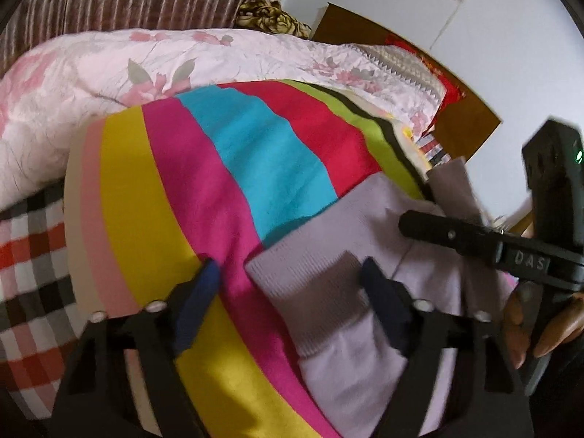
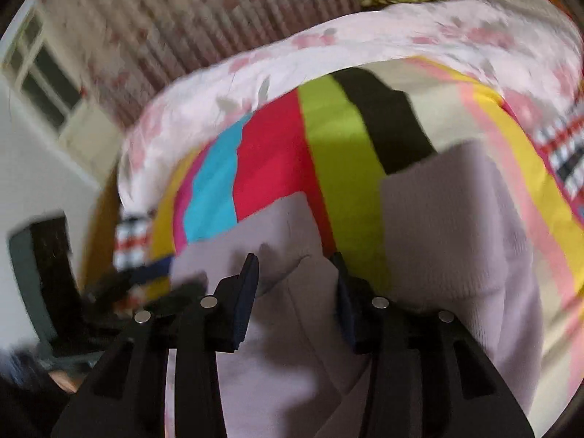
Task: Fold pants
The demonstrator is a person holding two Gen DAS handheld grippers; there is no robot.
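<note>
Lilac pants (image 1: 328, 255) lie on the striped blanket (image 1: 204, 189). Left gripper (image 1: 292, 292) hovers released over a cuff; right gripper (image 2: 295, 284) gapes above the pants, grasping nothing.

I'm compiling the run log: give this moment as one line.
task: fold pants | pants: lilac, on striped sheet | left gripper: open over cuff | right gripper: open above pants

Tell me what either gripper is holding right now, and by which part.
Nothing is held. The left gripper and right gripper both stand open over the lilac pants, pads not pressing the fabric.
</note>
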